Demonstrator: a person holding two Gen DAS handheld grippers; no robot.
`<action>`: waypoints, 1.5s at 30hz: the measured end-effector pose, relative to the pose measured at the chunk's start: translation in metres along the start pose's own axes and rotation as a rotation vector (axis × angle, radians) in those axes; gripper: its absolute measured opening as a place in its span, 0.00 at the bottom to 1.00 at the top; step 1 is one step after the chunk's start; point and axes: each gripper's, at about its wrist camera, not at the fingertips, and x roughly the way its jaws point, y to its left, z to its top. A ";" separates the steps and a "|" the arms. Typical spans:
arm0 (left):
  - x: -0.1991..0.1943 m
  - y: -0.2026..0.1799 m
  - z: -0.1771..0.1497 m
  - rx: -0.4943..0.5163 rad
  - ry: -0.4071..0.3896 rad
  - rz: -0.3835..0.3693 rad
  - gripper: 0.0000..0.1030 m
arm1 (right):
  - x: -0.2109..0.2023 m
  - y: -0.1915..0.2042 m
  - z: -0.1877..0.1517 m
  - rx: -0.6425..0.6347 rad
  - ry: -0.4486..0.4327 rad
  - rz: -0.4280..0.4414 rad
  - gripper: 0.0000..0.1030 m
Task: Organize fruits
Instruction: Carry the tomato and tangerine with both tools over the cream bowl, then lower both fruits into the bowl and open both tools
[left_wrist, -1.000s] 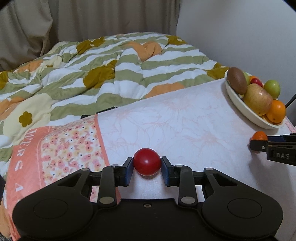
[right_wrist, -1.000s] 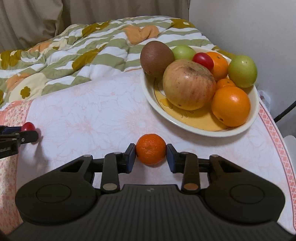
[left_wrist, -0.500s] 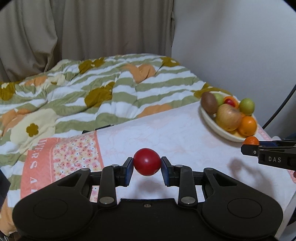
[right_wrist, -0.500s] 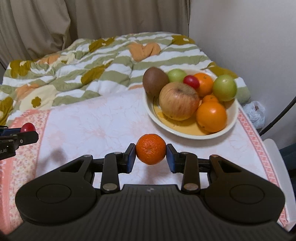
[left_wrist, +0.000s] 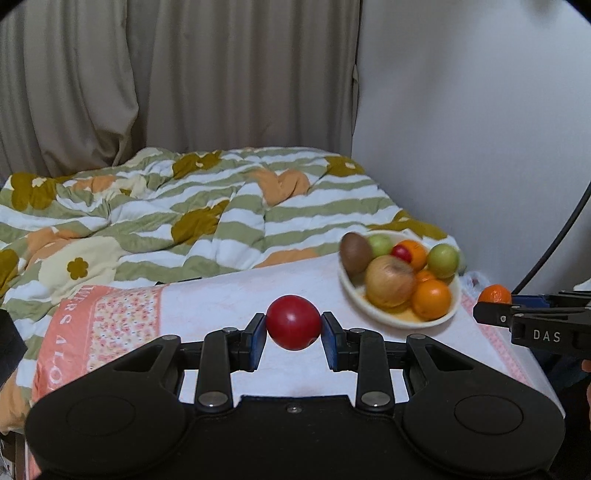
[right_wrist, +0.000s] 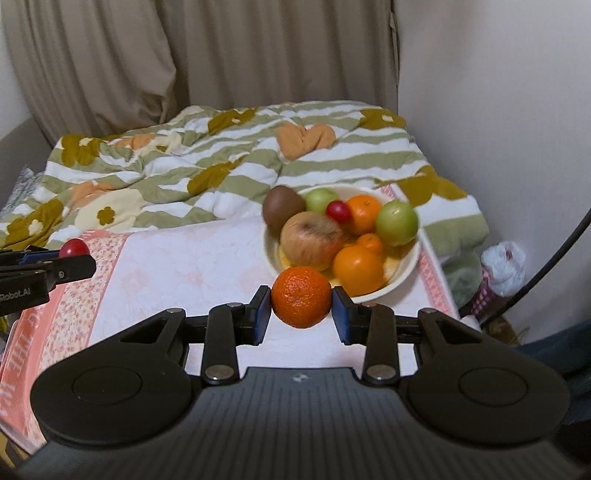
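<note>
The left claw is pinching a smooth, glossy red ball-shaped fruit between its blue pads, holding it in the air above the worktop. The right claw is gripping a small, dimpled tangerine the same way, just in front of the cream bowl. That bowl is sitting on the pink flowered cloth, carrying a brown kiwi, a big blotchy apple, green apples and oranges. A striped quilt is lying beyond.
</note>
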 end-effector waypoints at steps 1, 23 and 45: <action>-0.001 -0.009 0.001 -0.005 -0.006 0.004 0.34 | -0.003 -0.008 0.001 -0.004 -0.005 0.006 0.49; 0.101 -0.123 0.016 -0.011 0.091 -0.012 0.34 | 0.041 -0.115 0.021 -0.039 0.030 0.059 0.49; 0.164 -0.135 0.014 0.065 0.232 -0.028 0.75 | 0.099 -0.132 0.030 0.008 0.104 0.046 0.49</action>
